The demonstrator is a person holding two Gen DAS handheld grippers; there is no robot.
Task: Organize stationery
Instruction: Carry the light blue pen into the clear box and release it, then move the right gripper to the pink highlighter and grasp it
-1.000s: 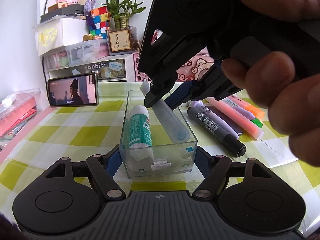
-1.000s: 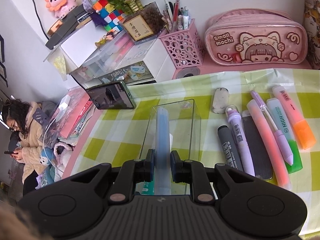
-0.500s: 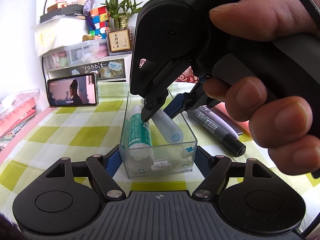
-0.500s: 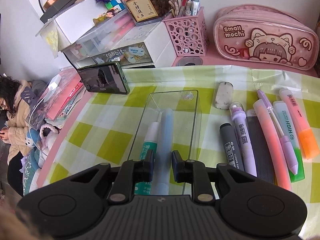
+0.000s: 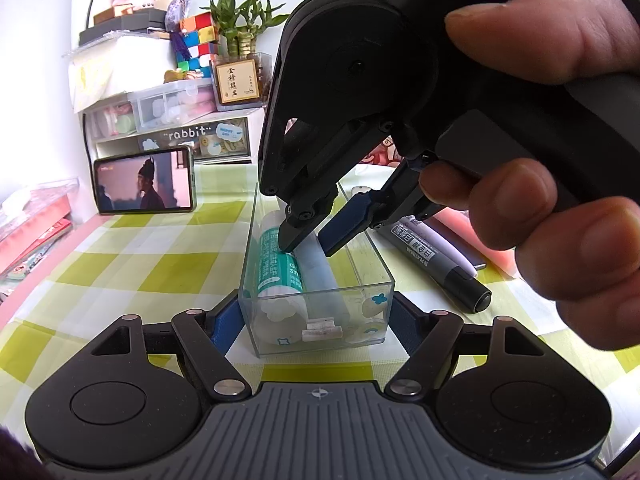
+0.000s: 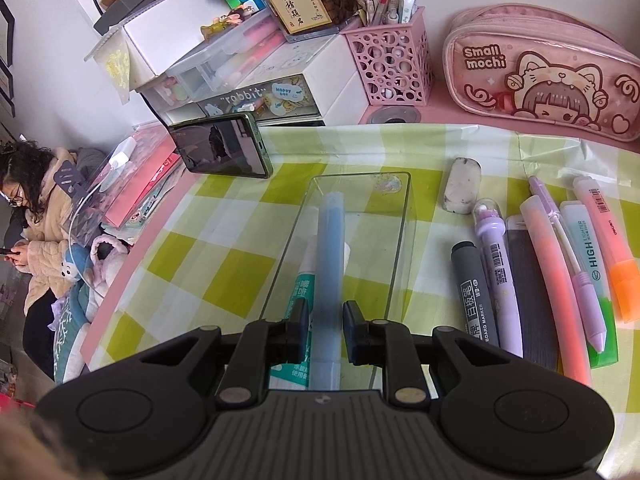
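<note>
Left gripper [image 5: 318, 320] low over the table [image 5: 120, 264], tilted gently downward, jaws clamped on the two long sides of the clear box [image 5: 372, 276] at its near end. Right gripper [image 6: 324, 326] held in a hand [image 5: 560, 216] with thumb on top and fingers wrapped round the grip, angled steeply down into the box from above. Right jaws spread slightly on either side of the pale blue tube [image 6: 331, 264], a narrow gap showing on each side, pads not pressing on it. Blue tube lying lengthwise in the box, touching the white and teal glue stick [image 5: 276, 276] beside it on the left. Outside the box to the right, laid in a row on the green checked cloth: grey whiteboard marker [image 6: 476, 292], lilac pen [image 6: 498, 276], pink highlighter [image 6: 556, 280], orange highlighter [image 6: 608, 236], and a worn eraser [image 6: 462, 186] behind them. Phone [image 5: 146, 180] propped upright further back on the left.
</note>
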